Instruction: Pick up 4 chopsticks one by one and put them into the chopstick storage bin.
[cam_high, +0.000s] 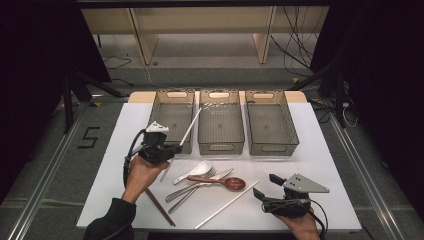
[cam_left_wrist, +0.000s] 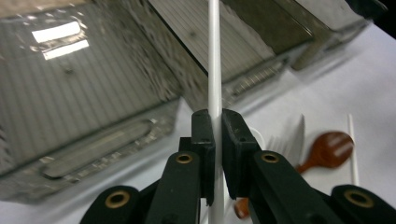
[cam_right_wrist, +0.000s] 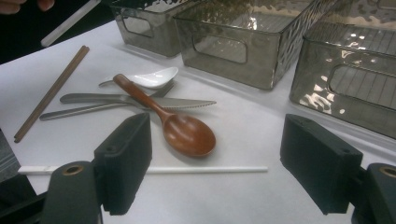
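My left gripper (cam_high: 172, 148) has its fingers (cam_left_wrist: 204, 140) clamped on a white chopstick (cam_high: 190, 127), which runs up between the pads and slants over the near right corner of the left bin (cam_high: 172, 116). In the left gripper view the stick (cam_left_wrist: 214, 56) rises straight past the bin's ribbed floor. Three smoky clear bins stand in a row at the far side of the white surface (cam_high: 305, 150); the middle bin (cam_high: 220, 121) and the right bin (cam_high: 270, 122) look bare inside.

My right gripper (cam_high: 267, 186) hovers low at the near right with its fingers (cam_right_wrist: 123, 161) wide apart, holding nothing. Just ahead of them lies a second white chopstick (cam_right_wrist: 205, 170), flat on the surface. Beyond it a wooden spoon (cam_right_wrist: 187, 133) rests across a serrated knife (cam_right_wrist: 140, 100), with a white ceramic spoon (cam_right_wrist: 154, 76) and a fork (cam_high: 192, 187) in the same loose heap. A brown chopstick (cam_right_wrist: 51, 93) lies apart to the left
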